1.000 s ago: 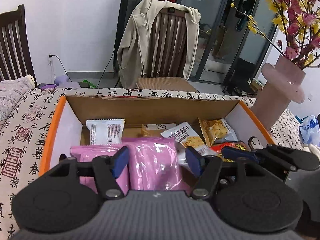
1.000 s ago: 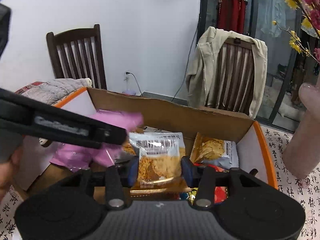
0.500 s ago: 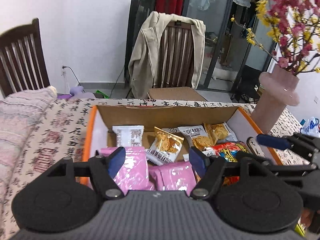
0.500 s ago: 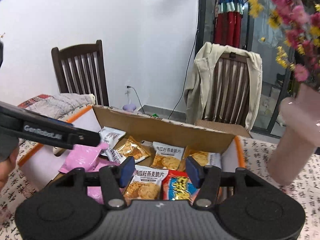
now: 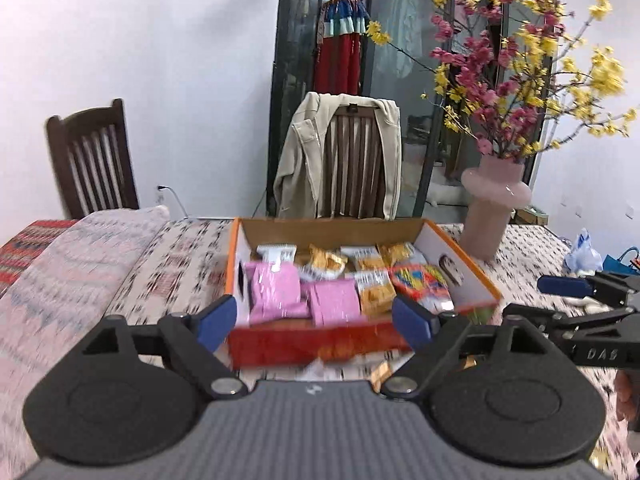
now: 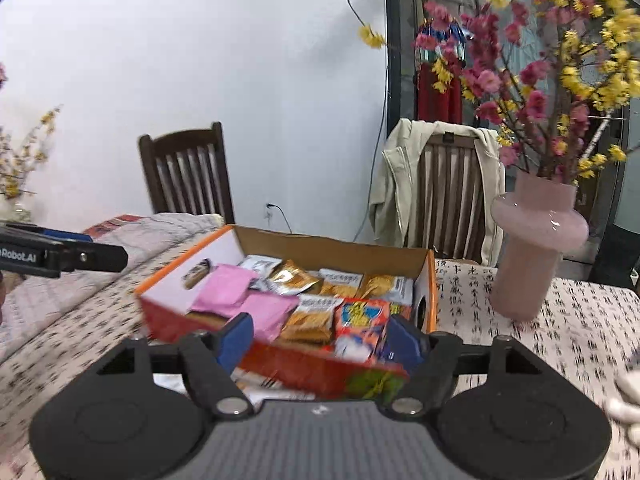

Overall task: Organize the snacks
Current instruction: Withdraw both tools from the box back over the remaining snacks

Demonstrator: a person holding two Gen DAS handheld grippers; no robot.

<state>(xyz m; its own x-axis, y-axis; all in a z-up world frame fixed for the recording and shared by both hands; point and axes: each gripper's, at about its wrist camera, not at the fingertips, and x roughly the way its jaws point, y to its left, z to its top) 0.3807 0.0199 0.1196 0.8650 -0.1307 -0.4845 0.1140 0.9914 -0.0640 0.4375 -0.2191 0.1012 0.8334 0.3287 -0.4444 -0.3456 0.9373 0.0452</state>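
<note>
An orange-rimmed cardboard box (image 5: 320, 346) (image 6: 431, 280) stands on the table and holds several snack packets: pink packets (image 5: 276, 294) (image 6: 226, 292) at the left, yellow oat-crisp packets (image 5: 374, 290) (image 6: 316, 318) in the middle, a red-blue packet (image 5: 420, 280) (image 6: 360, 320) at the right. My left gripper (image 5: 314, 322) is open and empty, in front of the box. My right gripper (image 6: 316, 338) is open and empty, close before the box's front wall; it also shows at the right of the left wrist view (image 5: 576, 286).
A pink vase (image 5: 494, 208) (image 6: 532, 248) with flowering branches stands right of the box. Two wooden chairs (image 5: 94, 160) (image 6: 456, 188) stand behind the table, one with a beige jacket. A folded patterned cloth (image 5: 68, 264) lies at the left. Loose packets (image 5: 384, 370) lie before the box.
Both grippers have pulled back and up from inside the box, both open and empty. The pink packet and the yellow packet now lie in the box.
</note>
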